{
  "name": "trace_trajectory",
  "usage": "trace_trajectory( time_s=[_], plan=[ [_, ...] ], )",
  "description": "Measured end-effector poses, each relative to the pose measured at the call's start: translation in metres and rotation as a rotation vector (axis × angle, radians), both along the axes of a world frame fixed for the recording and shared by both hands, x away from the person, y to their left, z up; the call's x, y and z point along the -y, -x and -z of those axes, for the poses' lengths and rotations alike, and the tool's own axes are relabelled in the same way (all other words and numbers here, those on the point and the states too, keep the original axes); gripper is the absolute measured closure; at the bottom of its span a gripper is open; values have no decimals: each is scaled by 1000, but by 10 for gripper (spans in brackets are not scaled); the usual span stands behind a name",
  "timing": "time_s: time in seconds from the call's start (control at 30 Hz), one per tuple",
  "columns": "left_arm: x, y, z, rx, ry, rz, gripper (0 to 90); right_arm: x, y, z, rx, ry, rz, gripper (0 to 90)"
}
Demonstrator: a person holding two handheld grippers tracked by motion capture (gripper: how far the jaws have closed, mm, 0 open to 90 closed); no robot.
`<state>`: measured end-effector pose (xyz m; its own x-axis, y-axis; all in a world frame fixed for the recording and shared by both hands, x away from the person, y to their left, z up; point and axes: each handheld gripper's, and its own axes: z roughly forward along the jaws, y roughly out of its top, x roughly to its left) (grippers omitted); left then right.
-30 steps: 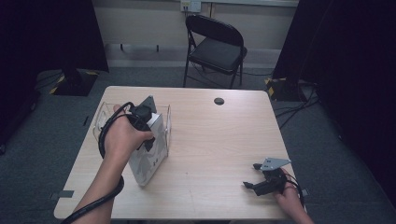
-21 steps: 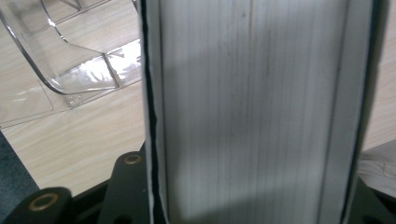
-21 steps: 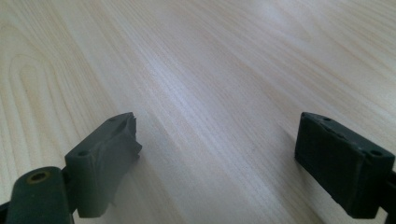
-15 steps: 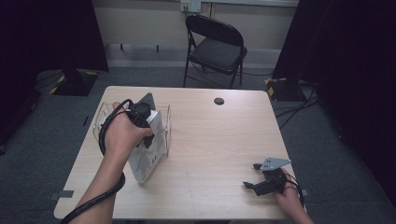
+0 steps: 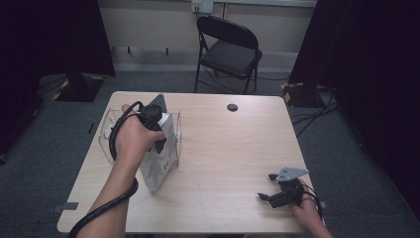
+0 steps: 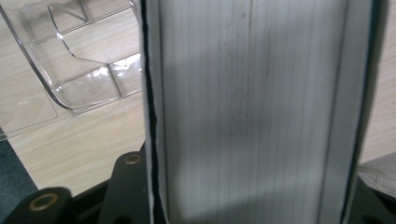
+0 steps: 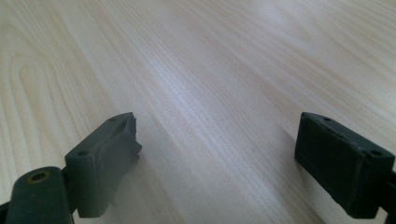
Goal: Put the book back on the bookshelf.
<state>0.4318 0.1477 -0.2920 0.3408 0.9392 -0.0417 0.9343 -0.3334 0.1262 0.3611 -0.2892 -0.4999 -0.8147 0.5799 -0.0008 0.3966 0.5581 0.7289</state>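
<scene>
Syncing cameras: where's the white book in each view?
High view: white book left of centre on the table, upright and tilted, clamped by the left gripper.
Left gripper view: its page edge runs top to bottom between the jaws.
Right gripper view: bare tabletop ahead of the right gripper, no book.
Shared landmark: the light wood tabletop.

white box [image 5: 159, 153]: 1 | clear plastic tray [image 5: 110, 133]: 1 | folding chair [image 5: 229, 48]: 1 | tools: 2

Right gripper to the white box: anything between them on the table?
No. In the high view, bare wood table runs from the right gripper to the white box, which the left gripper holds. The black disc lies farther back.
</scene>
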Motion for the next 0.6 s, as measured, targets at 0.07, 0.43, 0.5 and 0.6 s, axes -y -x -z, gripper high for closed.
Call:
trace_trajectory(
  time_s=[0.07,0.43,0.5,0.6],
  plan=[
    [0,-2,1,-4,-7,7,528,0,0,0,0,0,0,122],
    [1,-9,1,8,6,-8,529,0,0,0,0,0,0,122],
    [2,-10,1,12,0,-7,529,0,0,0,0,0,0,122],
    [3,-12,1,17,-8,-15,529,0,0,0,0,0,0,122]
  ],
)
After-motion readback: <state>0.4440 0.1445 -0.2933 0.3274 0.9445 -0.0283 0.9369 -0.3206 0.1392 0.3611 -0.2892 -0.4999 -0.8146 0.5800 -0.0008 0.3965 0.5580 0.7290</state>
